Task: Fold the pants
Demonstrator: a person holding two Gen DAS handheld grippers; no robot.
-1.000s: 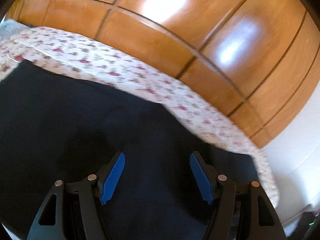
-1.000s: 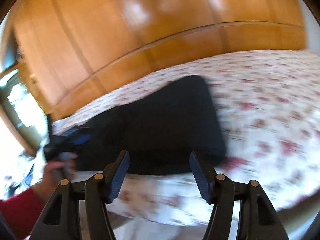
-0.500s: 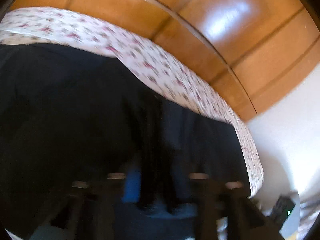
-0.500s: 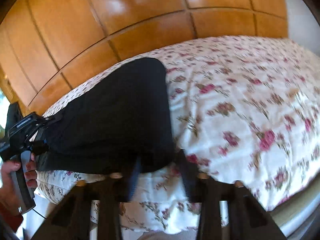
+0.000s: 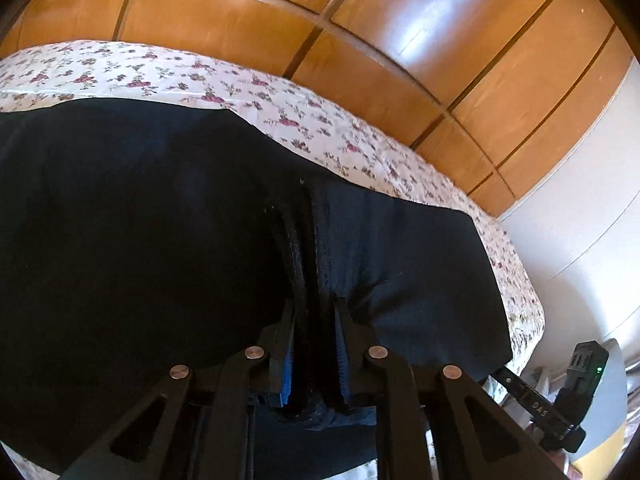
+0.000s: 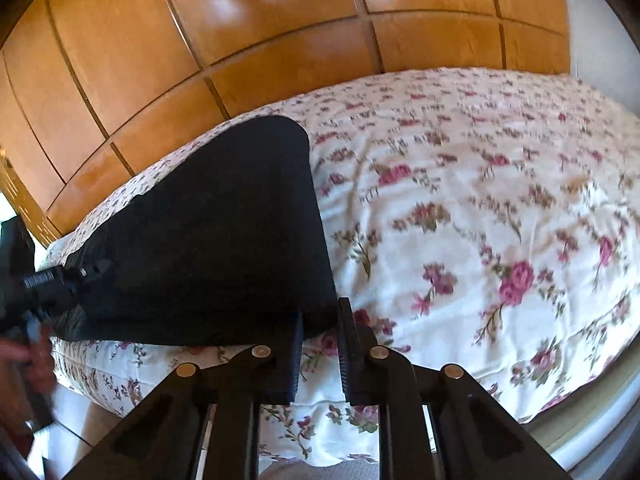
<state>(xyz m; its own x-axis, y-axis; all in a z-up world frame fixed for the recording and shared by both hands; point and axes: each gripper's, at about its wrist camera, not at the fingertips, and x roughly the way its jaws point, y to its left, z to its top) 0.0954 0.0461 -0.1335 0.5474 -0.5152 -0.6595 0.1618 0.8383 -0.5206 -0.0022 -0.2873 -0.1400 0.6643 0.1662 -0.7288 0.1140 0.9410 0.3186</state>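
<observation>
The black pants (image 5: 168,240) lie flat on the flowered bed (image 6: 460,208), no fold visible yet. The left tongs (image 5: 314,308) pinch a bunched ridge of fabric; the right tongs (image 6: 320,320), jaws just closing, nip a corner, so lifting and folding over remain.

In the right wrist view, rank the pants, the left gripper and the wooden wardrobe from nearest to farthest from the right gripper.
1. Pants: a corner sits between the right gripper fingers.
2. Left gripper: far left, at the pants' other end.
3. Wooden wardrobe: behind the bed.
</observation>
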